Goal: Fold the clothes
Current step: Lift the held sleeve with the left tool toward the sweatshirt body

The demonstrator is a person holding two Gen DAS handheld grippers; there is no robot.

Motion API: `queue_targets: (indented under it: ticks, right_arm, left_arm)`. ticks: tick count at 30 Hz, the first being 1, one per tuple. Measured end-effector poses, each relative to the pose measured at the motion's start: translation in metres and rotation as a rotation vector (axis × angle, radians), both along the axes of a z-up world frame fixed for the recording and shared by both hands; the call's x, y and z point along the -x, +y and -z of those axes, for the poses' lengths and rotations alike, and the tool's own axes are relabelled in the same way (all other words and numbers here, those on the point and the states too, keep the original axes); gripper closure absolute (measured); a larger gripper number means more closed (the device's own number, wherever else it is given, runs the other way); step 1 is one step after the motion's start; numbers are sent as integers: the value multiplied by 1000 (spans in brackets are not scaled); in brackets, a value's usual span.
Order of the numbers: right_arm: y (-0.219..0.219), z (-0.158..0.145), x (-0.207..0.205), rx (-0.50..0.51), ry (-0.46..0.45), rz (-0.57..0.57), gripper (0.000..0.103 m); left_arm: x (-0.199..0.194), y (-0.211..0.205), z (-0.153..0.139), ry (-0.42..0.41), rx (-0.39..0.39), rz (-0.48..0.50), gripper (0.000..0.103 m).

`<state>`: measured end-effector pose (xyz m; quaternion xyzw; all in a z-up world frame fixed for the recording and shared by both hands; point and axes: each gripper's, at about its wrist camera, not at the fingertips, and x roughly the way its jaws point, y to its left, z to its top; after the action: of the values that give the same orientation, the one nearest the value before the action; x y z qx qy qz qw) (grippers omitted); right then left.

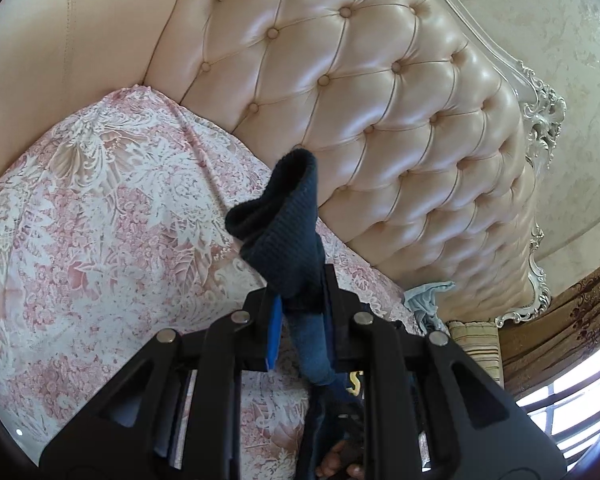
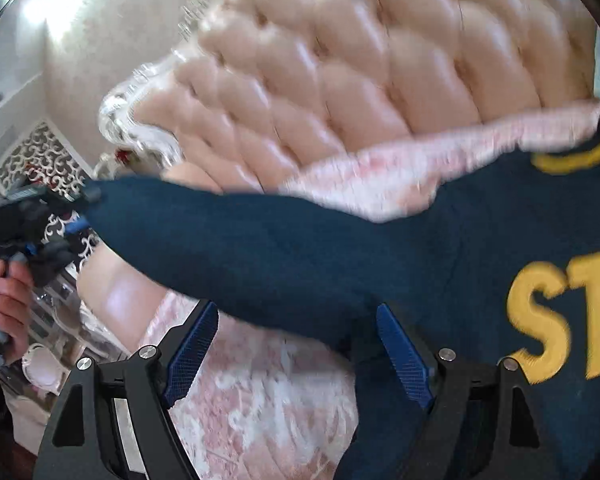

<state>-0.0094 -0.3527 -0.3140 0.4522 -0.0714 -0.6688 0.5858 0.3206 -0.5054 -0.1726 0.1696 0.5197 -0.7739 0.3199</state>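
A navy sweater with yellow letters lies on the pink floral bedsheet. Its long sleeve stretches left, held up in the air. My left gripper is shut on the sleeve's ribbed cuff, which sticks up past the fingertips. The left gripper also shows at far left in the right wrist view, with a hand on its handle. My right gripper is open, just below the sleeve where it joins the sweater body, holding nothing. The right wrist view is blurred.
A tufted beige headboard with an ornate white frame stands behind the bed. A light blue cloth lies by the headboard. A curtain and window are at right. A white lattice cabinet stands at left.
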Motion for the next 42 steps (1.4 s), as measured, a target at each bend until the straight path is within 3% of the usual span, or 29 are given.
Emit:
queue_targets:
  ticks: [4,9,15,20,29,35,42]
  right_arm:
    - [-1,16,6,2,-76,0,20]
    - [18,-5,7,91,-81,52,20]
    - [7,11,2,63,-117,49,19]
    - [-1,24,13,59,-210,55,17]
    - [18,7,11,124,-182,111,15]
    - [0,20,7,56,-197,61,15]
    - [0,21,8,47,-213,54,15]
  left_arm:
    - [7,3,-2,-2,5,16,84]
    - [6,3,-11,-4,22,12,84]
    - [15,9,-19,-26,35,47,84]
    - [32,14,-25,-50,60,91,84]
    - [52,17,-34,-68,73,117,84]
    - [57,21,-37,-78,71,124,84]
    - [87,28,-51,-102,91,151,84]
